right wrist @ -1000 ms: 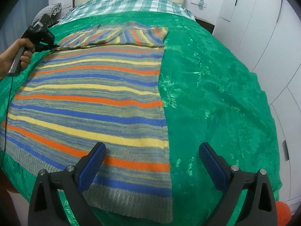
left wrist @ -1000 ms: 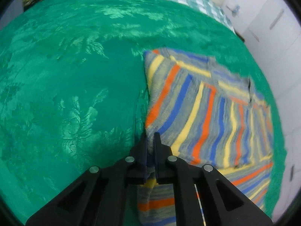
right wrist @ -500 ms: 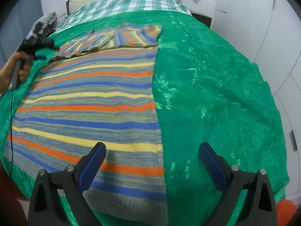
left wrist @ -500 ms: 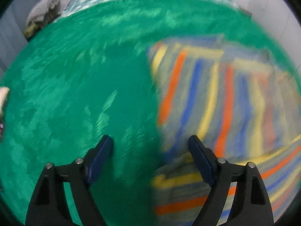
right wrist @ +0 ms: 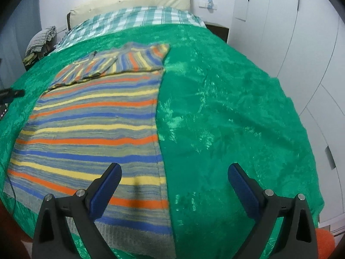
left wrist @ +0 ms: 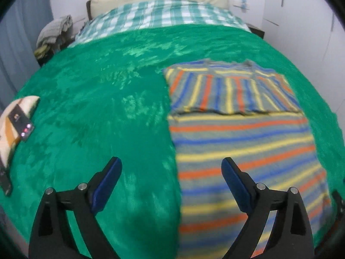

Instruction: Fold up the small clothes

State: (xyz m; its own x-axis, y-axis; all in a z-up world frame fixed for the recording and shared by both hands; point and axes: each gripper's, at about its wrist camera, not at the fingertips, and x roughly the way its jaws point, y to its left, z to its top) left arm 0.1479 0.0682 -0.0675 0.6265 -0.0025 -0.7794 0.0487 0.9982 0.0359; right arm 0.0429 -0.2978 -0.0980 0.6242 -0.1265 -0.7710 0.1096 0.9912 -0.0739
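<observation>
1. Left gripper (left wrist: 171, 173) jaws just opened wide, nothing between, over blanket (left wrist: 97, 112)
2. Right gripper (right wrist: 174, 180) apart, empty
3. Sweater (left wrist: 241, 142) flat, right of frame, sleeves folded across top

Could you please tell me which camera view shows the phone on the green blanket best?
The left wrist view: the phone lies at its left edge, screen and red buttons visible, resting partly on a patterned cushion. The right wrist view catches only a dark sliver at its left border.
</observation>
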